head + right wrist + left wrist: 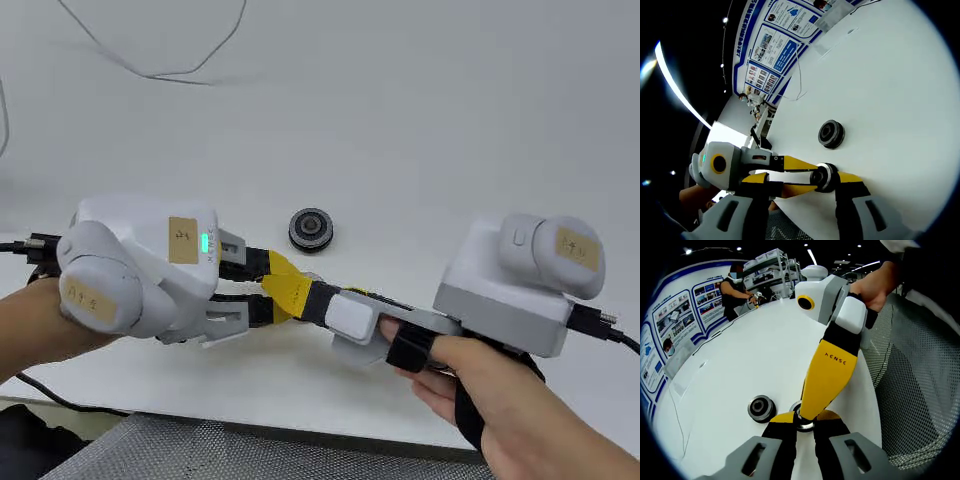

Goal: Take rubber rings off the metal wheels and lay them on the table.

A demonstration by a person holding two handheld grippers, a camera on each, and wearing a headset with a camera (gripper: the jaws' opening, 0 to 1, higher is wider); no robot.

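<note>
A small metal wheel with a black rubber ring (824,176) is held above the white table (420,130), between the two grippers' yellow-tipped jaws. My left gripper (804,423) is shut on it from one side. My right gripper (823,181) is closed on the same wheel from the opposite side. Its yellow finger (829,372) crosses the left gripper view. In the head view the jaws meet at the centre and hide the held wheel. A second wheel with its rubber ring (311,228) lies flat on the table just behind them.
A thin cable (150,72) loops across the far table. The table's front edge runs just below the hands, with a grey mesh surface (200,450) beneath it. A person (737,292) stands at the table's far end.
</note>
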